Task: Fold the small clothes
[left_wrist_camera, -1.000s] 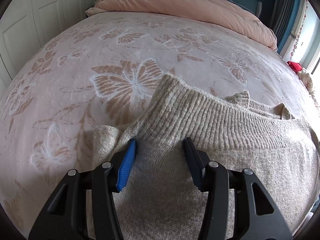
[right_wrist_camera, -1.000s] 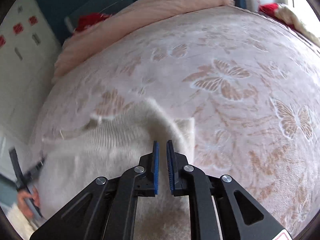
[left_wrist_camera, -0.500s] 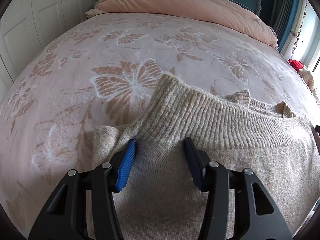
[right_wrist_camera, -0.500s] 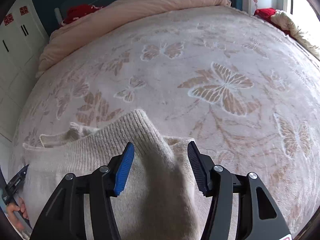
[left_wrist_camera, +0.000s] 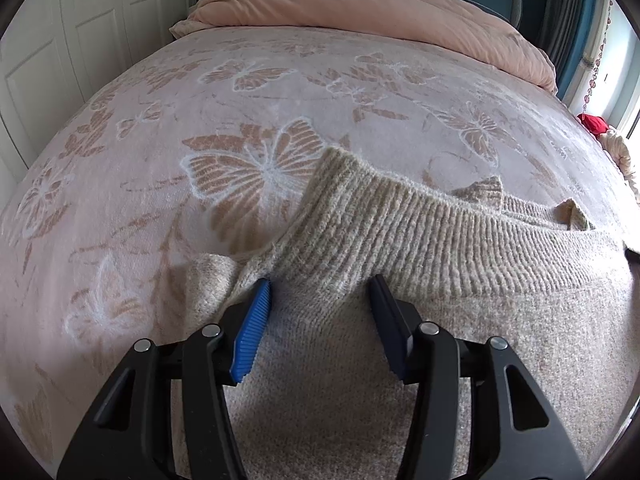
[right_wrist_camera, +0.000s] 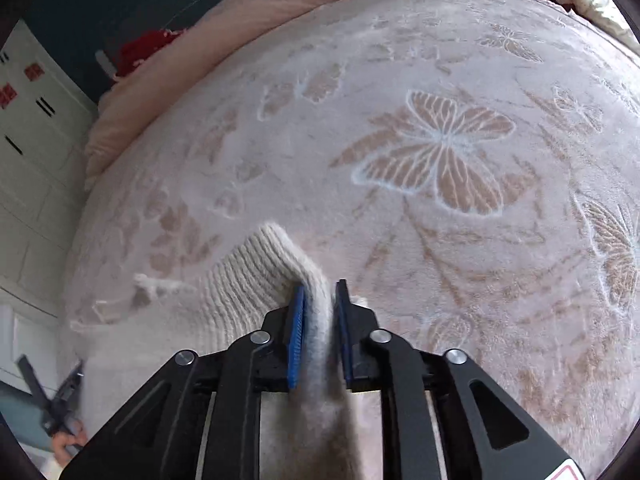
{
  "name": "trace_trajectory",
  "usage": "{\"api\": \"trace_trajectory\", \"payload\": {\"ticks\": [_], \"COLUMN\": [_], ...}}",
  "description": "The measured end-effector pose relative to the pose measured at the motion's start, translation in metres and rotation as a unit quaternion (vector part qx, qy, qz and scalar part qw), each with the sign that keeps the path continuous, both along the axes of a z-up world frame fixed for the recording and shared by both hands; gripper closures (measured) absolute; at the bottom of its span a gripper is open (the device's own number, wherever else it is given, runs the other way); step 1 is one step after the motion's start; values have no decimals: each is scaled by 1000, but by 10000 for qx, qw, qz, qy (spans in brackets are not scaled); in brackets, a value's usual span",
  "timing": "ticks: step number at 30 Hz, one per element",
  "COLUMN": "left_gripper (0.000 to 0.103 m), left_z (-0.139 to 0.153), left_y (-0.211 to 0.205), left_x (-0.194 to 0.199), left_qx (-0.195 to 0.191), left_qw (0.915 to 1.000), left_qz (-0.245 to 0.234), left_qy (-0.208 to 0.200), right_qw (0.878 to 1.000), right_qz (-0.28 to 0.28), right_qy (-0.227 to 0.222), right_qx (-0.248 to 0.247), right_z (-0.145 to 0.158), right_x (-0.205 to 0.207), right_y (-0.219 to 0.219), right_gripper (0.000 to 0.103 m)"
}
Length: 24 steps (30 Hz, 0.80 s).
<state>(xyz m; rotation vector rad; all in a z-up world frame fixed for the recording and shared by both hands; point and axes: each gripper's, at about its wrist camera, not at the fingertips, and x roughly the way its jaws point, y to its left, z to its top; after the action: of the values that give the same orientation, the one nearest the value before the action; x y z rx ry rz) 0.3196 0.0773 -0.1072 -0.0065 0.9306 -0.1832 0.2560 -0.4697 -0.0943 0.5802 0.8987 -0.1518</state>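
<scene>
A beige knit sweater [left_wrist_camera: 420,300] lies on the pink butterfly blanket [left_wrist_camera: 260,92], its ribbed hem [left_wrist_camera: 400,224] at the far side. My left gripper [left_wrist_camera: 320,296] is open, its jaws resting on the sweater either side of the hem's left corner. In the right wrist view the sweater [right_wrist_camera: 248,280] shows with its ribbed corner raised. My right gripper [right_wrist_camera: 318,300] is shut on the sweater's right edge, a fold of knit pinched between the blue pads.
A rolled pink duvet [left_wrist_camera: 360,4] lies along the head of the bed. White wardrobe doors [left_wrist_camera: 60,40] stand on the left. Red cloth [left_wrist_camera: 596,124] lies at the bed's right edge. The left gripper and hand show in the right wrist view [right_wrist_camera: 60,408].
My right gripper opened half a second ago and has now closed on the sweater's right edge. The left gripper has stayed open in the same place.
</scene>
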Motion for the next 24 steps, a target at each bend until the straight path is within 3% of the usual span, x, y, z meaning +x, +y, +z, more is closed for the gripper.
{"api": "trace_trajectory", "payload": {"ticks": [1, 2, 3, 5, 7, 9, 10, 12, 14, 15, 19, 20, 22, 23, 24], "left_gripper": [54, 54, 54, 52, 42, 23, 22, 21, 20, 19, 16, 16, 26, 54, 82], "left_z": [2, 8, 16, 36, 51, 61, 61, 53, 38, 28, 2, -3, -8, -8, -6], "left_y": [1, 3, 6, 22, 38, 61, 76, 95, 109, 112, 102, 98, 89, 85, 84], "left_x": [-1, -4, -9, -32, -60, -99, -121, -151, -176, -188, -182, -175, -160, -152, -145], "left_qx": [-14, -80, -190, -567, -711, -1001, -1293, -1816, -2391, -2793, -3524, -3606, -3762, -3697, -3625], "left_qw": [10000, 10000, 9998, 9982, 9967, 9933, 9889, 9775, 9595, 9457, 9148, 9103, 9034, 9036, 9046], "left_qz": [6, 8, 21, 123, 259, 510, 722, 1067, 1442, 1588, 1805, 1836, 1833, 1926, 1994], "left_qy": [-7, -37, -62, -154, -284, -268, -132, 130, 367, 490, 803, 875, 932, 982, 1030], "right_qw": [9998, 9994, 9988, 9984, 9989, 9997, 9995, 9971, 9930, 9903, 9771, 9763, 9696, 9651, 9616], "right_qz": [-62, -49, -19, 22, 125, 141, 109, 50, -7, 22, 177, 103, -134, -307, -418], "right_qy": [-153, -300, -452, -550, -454, -175, -85, 65, 71, 70, -528, -511, -490, -523, -595], "right_qx": [-57, -133, -174, -134, -53, 123, 283, 763, 1183, 1389, 2052, 2101, 2392, 2549, 2647], "right_z": [15, 29, 43, 54, 50, 31, 19, -6, -24, -31, -33, -35, -46, -49, -49], "right_x": [-11, -25, -48, -86, -133, -178, -194, -218, -229, -227, -199, -192, -174, -169, -165], "right_y": [2, 4, 7, 9, 15, 23, 26, 34, 44, 50, 68, 70, 70, 69, 67], "right_gripper": [83, 75, 56, 41, 41, 41, 41, 41, 40, 40, 40, 39, 39, 52, 90]}}
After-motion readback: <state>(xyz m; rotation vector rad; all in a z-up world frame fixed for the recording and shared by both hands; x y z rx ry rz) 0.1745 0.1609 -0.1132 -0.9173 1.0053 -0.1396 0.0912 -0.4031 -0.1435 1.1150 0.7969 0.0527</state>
